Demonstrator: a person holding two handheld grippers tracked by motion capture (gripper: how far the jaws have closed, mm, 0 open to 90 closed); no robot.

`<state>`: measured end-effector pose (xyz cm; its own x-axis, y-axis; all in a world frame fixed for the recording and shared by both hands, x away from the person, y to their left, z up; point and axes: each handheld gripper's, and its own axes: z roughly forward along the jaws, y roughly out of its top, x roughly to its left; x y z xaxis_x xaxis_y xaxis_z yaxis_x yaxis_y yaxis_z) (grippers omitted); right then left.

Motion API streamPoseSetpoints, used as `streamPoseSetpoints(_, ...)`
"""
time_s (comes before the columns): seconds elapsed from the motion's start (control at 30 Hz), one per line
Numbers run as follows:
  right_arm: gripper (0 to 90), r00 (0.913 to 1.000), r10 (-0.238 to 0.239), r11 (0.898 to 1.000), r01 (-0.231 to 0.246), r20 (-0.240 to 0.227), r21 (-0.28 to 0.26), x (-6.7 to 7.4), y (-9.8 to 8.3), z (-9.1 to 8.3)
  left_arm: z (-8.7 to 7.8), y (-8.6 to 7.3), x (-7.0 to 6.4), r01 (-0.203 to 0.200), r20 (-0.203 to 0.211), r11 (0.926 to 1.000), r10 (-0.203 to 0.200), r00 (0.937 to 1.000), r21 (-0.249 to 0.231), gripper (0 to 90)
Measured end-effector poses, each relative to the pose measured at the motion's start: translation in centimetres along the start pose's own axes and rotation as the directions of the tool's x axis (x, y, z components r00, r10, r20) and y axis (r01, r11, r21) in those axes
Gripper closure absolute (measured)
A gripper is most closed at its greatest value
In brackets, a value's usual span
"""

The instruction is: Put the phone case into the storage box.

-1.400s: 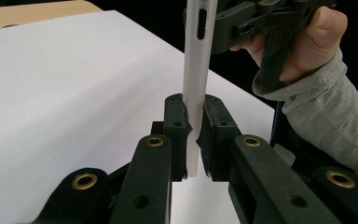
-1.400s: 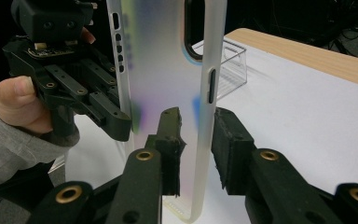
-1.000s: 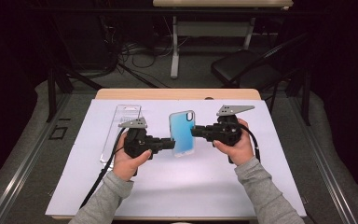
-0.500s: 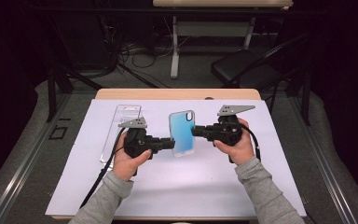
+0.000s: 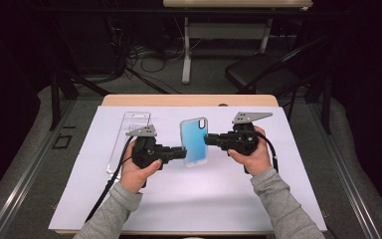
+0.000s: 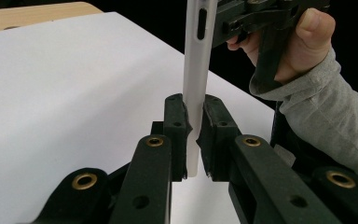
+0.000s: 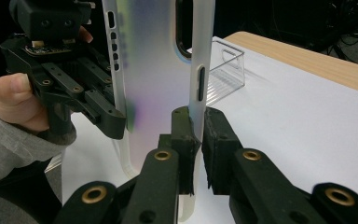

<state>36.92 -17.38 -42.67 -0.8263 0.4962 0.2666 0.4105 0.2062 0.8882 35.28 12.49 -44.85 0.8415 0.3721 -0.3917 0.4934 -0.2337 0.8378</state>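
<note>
Nothing has shifted since the earlier frames: both hands and the phone case sit where they were a second ago. Nearest the camera in the high view, two grey sleeves come in from the bottom edge over the white sheet that covers the table. Just beyond them, the left gripper points rightward and the right gripper points leftward, so they face each other with the phone case held between them above the sheet. The case is pale blue and translucent, with a camera cutout at its far corner. In the left gripper view, the left gripper's jaws are pinched on the case's thin white edge, the pads pressing it from both sides, while the other hand and its gripper hold the case farther up. In the right gripper view, the right gripper's jaws likewise clamp the opposite edge of the case, just below a side button slot, and the left gripper grips the far edge. Farther back and to the left on the sheet lies a clear plastic package, well apart from the case. Beyond the table's wooden far edge stand a dark chair and loose cables on the floor.
</note>
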Motion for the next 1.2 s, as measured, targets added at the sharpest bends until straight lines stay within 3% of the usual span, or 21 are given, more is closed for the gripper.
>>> streamPoseSetpoints(0.8,84.1,0.9998,0.005,1.0,-0.005,0.017,-0.006,0.15,0.03,0.0,0.1,-0.01,0.07,0.0,-0.009,1.0,0.0,1.0,-0.004,81.1)
streamPoseSetpoints(1.2,84.2,0.999,0.004,1.0,-0.003,0.046,-0.008,-0.03,-0.04,-0.11,0.0,0.04,0.3,0.016,-0.02,0.9998,-0.016,0.9997,-0.01,70.1)
